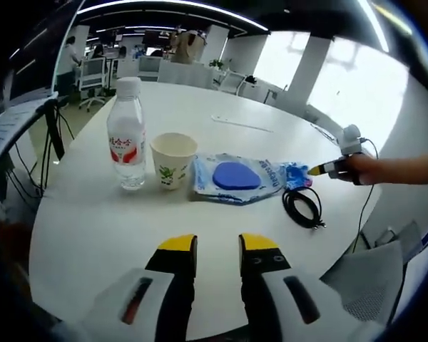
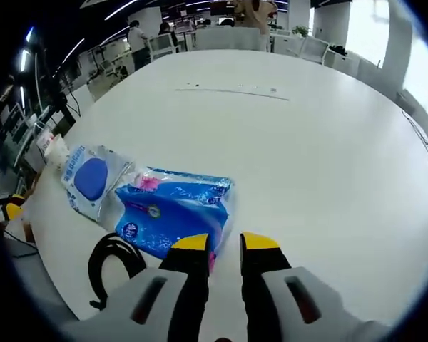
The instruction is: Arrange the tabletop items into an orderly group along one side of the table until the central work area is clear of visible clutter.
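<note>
My right gripper (image 2: 217, 242), jaws slightly apart and pinching nothing, sits at the blue packet's (image 2: 172, 210) near edge, its long axis running left-right.

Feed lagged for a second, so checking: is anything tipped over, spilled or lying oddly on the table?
Nothing is spilled. The water bottle and paper cup stand upright. The blue packets overlap loosely rather than sitting square, and the black cable lies in a loose coil beside them.
</note>
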{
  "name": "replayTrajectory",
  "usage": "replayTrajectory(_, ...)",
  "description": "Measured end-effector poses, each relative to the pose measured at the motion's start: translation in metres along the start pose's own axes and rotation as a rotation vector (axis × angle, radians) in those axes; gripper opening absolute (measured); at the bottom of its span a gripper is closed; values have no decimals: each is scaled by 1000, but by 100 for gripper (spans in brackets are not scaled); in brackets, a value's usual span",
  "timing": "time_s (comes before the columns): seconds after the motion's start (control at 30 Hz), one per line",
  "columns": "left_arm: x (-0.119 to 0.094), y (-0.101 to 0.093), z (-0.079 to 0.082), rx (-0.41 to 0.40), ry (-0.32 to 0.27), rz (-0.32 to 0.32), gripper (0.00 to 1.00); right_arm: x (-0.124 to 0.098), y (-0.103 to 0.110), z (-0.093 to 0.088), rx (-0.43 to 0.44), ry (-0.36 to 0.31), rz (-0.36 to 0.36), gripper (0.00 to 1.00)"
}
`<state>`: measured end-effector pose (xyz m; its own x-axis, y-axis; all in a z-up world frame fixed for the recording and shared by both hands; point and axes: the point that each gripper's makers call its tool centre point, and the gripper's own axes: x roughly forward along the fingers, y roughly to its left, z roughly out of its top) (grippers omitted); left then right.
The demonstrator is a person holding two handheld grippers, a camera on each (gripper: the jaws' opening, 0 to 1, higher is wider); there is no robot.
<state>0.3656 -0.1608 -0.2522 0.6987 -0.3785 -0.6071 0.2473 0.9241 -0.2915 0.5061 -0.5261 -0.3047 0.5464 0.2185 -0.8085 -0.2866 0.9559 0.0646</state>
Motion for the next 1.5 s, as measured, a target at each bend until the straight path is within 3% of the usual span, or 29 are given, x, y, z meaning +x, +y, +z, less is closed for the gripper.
replayTrajectory(0.2, 0, 0, 0, -1, 10, 9, 21, -9, 13, -2, 9, 19, 4, 13)
replayTrajectory(0.37, 1, 0, -2, -2, 19, 11, 21, -14, 20, -2, 32, 22, 14, 0)
replayTrajectory(0.9, 6, -1, -1, -2, 27, 3, 20, -14, 1, 8, 134, -1, -16, 0)
replayTrajectory(1.07, 5, 2, 1, -9, 17, 6, 19, -14, -2, 5, 185, -11, -30, 0)
replayTrajectory(1.5, 2, 3, -2, 0, 18, 7, 20, -16, -2, -9, 189, -3, -47, 0)
